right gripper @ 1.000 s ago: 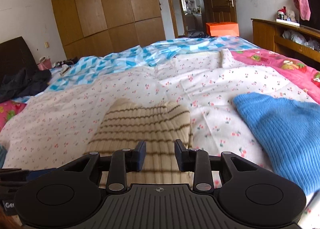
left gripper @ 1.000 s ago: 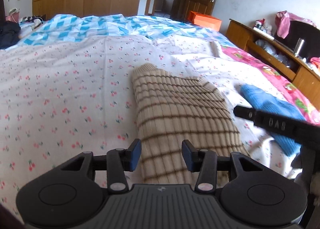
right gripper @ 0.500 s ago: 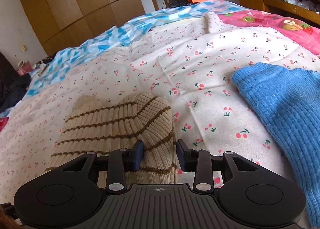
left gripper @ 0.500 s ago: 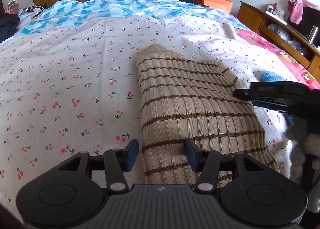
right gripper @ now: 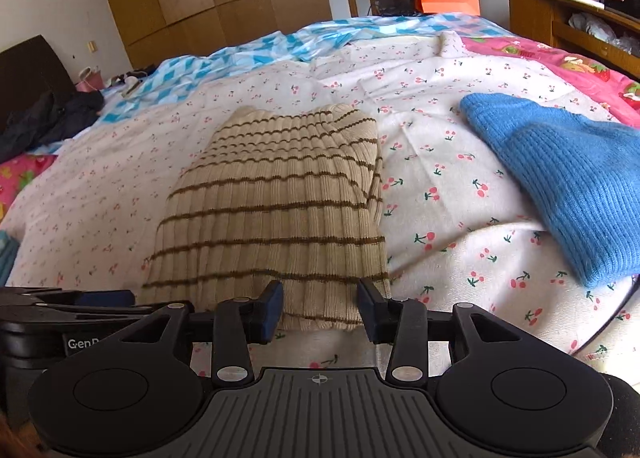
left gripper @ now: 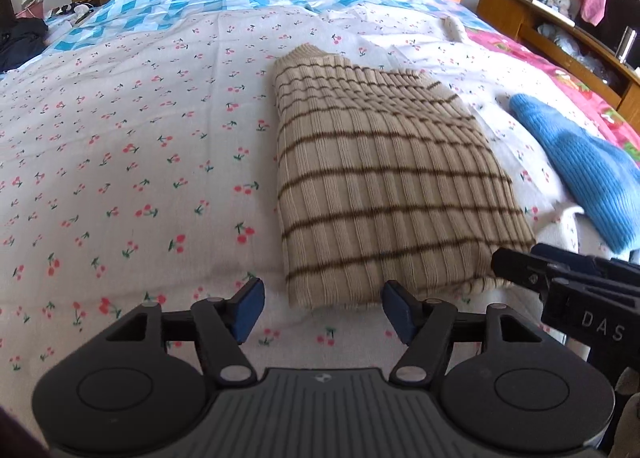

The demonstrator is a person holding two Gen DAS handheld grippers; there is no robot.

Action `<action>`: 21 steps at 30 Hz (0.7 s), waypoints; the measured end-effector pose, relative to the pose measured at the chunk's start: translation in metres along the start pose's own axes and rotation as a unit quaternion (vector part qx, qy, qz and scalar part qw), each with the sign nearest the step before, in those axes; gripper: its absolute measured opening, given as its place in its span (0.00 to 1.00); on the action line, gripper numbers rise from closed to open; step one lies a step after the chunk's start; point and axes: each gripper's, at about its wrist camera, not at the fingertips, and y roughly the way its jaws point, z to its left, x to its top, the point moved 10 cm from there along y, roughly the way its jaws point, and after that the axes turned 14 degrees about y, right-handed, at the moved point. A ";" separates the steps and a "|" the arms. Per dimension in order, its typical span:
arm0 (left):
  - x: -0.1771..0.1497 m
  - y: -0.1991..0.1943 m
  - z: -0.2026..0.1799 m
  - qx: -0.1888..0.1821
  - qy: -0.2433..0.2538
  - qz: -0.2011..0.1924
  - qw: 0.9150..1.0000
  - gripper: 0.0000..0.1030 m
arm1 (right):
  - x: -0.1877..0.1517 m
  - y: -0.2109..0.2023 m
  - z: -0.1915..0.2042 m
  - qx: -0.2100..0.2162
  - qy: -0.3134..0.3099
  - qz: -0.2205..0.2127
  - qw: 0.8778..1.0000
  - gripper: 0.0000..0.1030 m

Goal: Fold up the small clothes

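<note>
striped knit (left gripper: 384,186): folded into a rectangle, flat on the cherry-print sheet (left gripper: 132,146)
left gripper (left gripper: 322,312): jaws apart, empty
right gripper (right gripper: 320,312): jaws apart, empty
left to do: blue knit (right gripper: 560,174), looks unfolded, lies to the right

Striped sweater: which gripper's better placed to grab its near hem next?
Right. The right gripper already straddles the striped sweater hem, jaws open. The left gripper sits short of it.
</note>
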 end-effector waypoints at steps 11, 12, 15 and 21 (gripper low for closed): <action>-0.018 -0.007 -0.003 0.007 0.003 0.005 1.000 0.75 | -0.019 -0.008 0.006 -0.015 -0.003 0.003 1.000 0.48; -0.019 -0.008 -0.003 0.007 0.001 0.003 1.000 0.75 | -0.020 -0.009 0.006 -0.018 -0.003 0.003 1.000 0.49; -0.019 -0.011 0.000 0.008 -0.007 -0.003 1.000 0.77 | -0.022 -0.010 0.006 -0.025 -0.007 0.002 1.000 0.51; -0.018 -0.015 0.005 0.023 -0.009 -0.009 1.000 0.81 | -0.027 -0.010 0.008 -0.032 -0.014 0.008 0.999 0.54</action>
